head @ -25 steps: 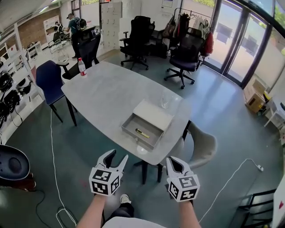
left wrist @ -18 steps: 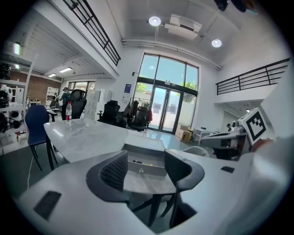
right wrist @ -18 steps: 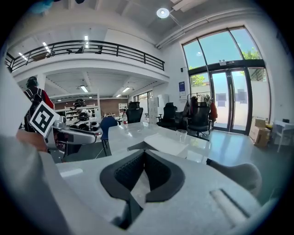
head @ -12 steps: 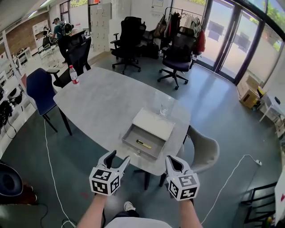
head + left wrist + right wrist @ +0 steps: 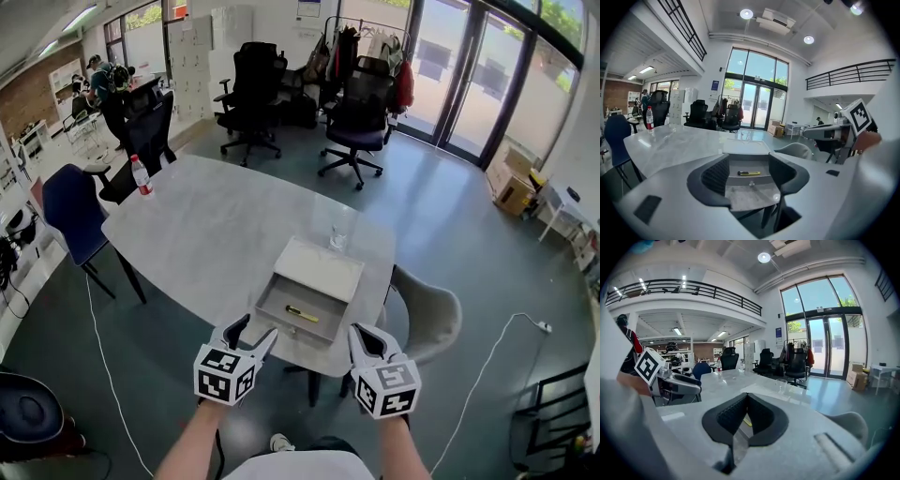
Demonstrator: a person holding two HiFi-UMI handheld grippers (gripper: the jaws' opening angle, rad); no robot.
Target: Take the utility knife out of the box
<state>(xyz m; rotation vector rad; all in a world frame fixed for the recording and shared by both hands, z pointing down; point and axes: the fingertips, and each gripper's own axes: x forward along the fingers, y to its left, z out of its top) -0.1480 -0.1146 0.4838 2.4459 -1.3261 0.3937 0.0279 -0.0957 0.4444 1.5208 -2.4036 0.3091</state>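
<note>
Head view shows the approach: left gripper (image 5: pixel 253 330) spread wide and empty, right gripper (image 5: pixel 367 338) pressed together, both short of box (image 5: pixel 292 327); next, reach in for knife (image 5: pixel 301 313).

Grey table (image 5: pixel 206 225), water bottle (image 5: pixel 141 175) at its far left corner, clear glass (image 5: pixel 337 240) toward its right edge

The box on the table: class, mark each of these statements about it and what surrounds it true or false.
1. The utility knife lies inside the open box. True.
2. The left gripper holds the knife. False: its jaws stand apart and empty, and the knife lies in the box.
3. A glass stands beyond the box. True.
4. The bottle stands inside the box. False: it stands near the far left edge of the table.
</note>
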